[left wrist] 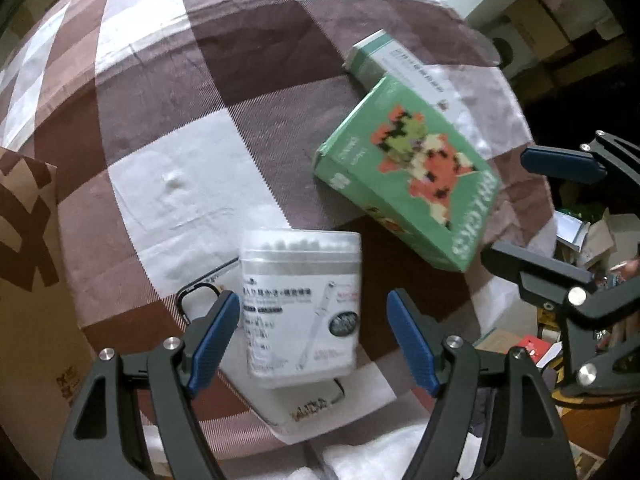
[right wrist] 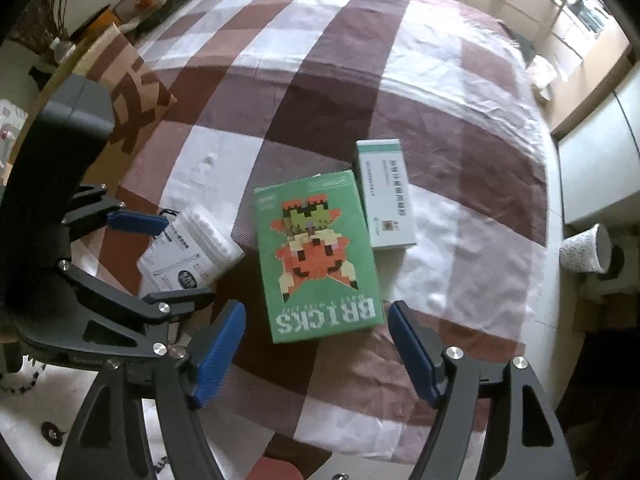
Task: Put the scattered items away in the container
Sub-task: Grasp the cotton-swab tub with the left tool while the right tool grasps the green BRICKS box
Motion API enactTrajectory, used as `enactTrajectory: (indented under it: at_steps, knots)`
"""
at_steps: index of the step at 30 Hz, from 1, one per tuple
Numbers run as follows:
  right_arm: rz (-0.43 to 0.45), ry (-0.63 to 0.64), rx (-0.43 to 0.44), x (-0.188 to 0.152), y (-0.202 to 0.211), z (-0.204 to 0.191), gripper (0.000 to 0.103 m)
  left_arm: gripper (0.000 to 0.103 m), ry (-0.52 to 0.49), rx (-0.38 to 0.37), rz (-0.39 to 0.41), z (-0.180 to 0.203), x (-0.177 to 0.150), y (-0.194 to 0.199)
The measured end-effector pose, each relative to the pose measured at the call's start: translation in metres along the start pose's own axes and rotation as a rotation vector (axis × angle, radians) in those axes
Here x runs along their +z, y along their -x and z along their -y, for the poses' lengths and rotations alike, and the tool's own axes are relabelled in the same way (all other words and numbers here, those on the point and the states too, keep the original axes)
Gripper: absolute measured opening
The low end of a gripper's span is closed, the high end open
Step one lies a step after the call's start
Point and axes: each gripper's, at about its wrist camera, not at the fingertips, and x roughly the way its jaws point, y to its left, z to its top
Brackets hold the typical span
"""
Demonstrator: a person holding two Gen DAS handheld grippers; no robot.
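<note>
A clear cotton-swab tub (left wrist: pixel 302 308) lies on the checked cloth, between my open left gripper's (left wrist: pixel 314 338) blue fingertips; touching cannot be told. It also shows in the right wrist view (right wrist: pixel 192 252). A green BRICKS box (left wrist: pixel 408 184) (right wrist: pixel 318 256) lies flat to its right. My right gripper (right wrist: pixel 316 354) is open and empty, just short of the BRICKS box's near end. A white-and-green slim box (left wrist: pixel 396 66) (right wrist: pixel 386 194) lies beyond the BRICKS box. A brown cardboard box (left wrist: pixel 28 280) (right wrist: pixel 132 88) stands at the left.
The checked brown-and-white cloth (right wrist: pixel 460 128) covers the table. A flat black-edged thing (left wrist: pixel 200 292) lies under the tub. A speckled paper cup (right wrist: pixel 586 248) lies off the table's right edge. Clutter fills the floor at right (left wrist: pixel 580 240).
</note>
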Motion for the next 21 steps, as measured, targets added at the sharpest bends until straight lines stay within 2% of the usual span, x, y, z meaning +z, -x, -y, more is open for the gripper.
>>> enactTrajectory:
  at_steps: [7,14,18,21]
  knots:
    - [-0.056,0.089,-0.065,0.013,-0.034,-0.006,0.076,0.077,0.033,-0.004,-0.023,-0.015,0.005,-0.013]
    - [-0.1,0.039,0.038,0.02,-0.046,0.002,0.08,0.077,-0.004,0.028,-0.027,-0.013,0.006,-0.019]
    - [-0.13,-0.009,0.092,0.023,-0.054,0.008,0.087,0.077,-0.01,0.07,-0.027,-0.015,0.002,-0.017]
    - [-0.16,0.002,0.068,0.025,-0.064,0.003,0.087,0.068,-0.012,0.089,-0.016,-0.018,-0.002,-0.013]
